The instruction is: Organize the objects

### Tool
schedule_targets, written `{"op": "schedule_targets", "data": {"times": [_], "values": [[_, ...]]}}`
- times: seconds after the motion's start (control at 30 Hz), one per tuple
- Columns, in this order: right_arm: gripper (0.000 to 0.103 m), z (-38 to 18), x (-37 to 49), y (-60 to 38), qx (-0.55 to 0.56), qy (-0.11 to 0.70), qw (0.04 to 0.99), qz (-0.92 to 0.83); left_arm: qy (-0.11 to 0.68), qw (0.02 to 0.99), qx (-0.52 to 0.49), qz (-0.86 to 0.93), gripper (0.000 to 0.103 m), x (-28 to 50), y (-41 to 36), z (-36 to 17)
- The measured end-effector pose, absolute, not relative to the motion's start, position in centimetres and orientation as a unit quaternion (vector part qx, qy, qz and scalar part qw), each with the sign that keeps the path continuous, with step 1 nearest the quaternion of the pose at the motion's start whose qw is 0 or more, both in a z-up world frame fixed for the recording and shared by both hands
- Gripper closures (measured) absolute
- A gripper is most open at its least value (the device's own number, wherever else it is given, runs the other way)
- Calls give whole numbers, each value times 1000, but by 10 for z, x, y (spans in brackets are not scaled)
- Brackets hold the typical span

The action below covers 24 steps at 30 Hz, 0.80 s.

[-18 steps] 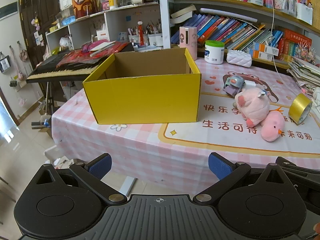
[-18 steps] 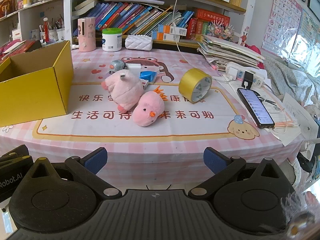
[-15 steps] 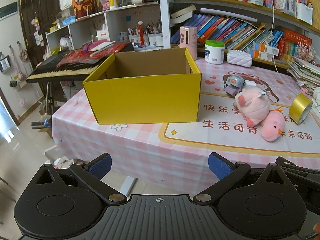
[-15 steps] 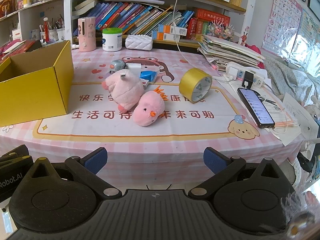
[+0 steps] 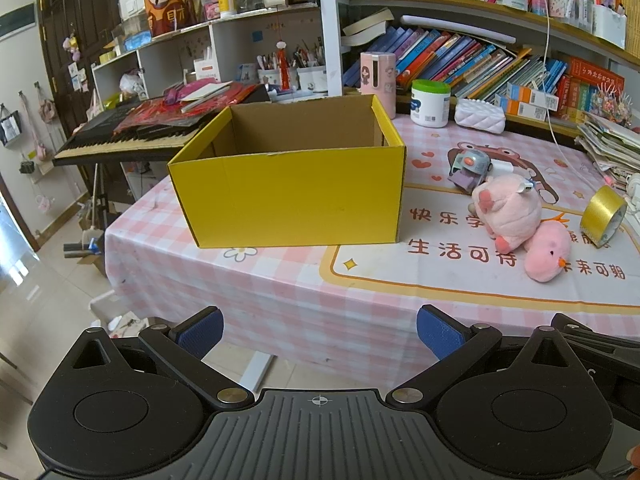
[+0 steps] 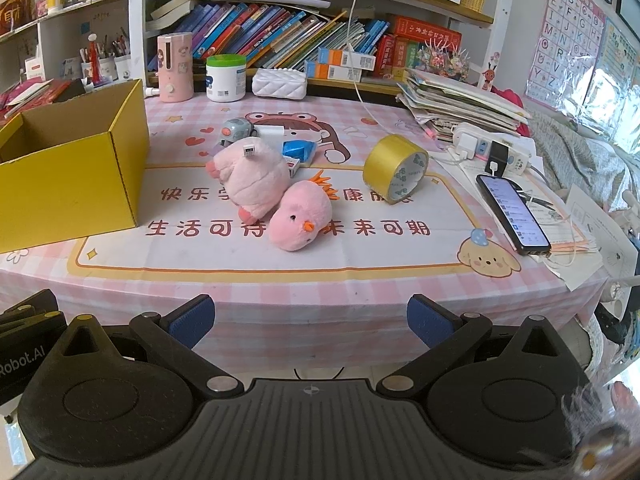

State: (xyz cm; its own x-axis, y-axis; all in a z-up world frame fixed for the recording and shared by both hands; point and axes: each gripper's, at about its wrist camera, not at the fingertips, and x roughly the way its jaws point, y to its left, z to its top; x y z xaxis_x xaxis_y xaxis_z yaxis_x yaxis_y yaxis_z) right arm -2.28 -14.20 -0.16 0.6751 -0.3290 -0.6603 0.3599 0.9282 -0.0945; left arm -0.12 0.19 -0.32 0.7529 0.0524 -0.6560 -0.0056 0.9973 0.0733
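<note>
Both grippers hang off the near edge of a cluttered desk, fingers spread wide and holding nothing.

The desk (image 6: 360, 276) wears a pink checked cloth with a cartoon mat; bookshelves (image 6: 280, 28) packed with books line the wall behind it, a keyboard (image 5: 120, 140) stands to the left, an alphabet poster (image 6: 568, 32) hangs at right; an open yellow box (image 5: 288, 196) sits on the desk's left part; right of it lie two pink plush toys (image 6: 276, 196) touching each other, a small robot toy (image 6: 236, 128) behind them, a gold tape roll (image 6: 394, 168) further right, a phone (image 6: 512, 212) near the right edge; the left gripper (image 5: 318, 330) faces the box, the right gripper (image 6: 310, 320) faces the plush toys, all well ahead of the fingers (image 6: 192, 320).
</note>
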Motion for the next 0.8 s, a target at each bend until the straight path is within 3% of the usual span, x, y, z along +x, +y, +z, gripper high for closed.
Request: {"op": "schedule_targets", "data": {"times": [0.8], "values": [[0, -2, -21, -142, 21, 358, 914, -188, 352, 936, 32, 14, 0, -4, 4, -3]]}}
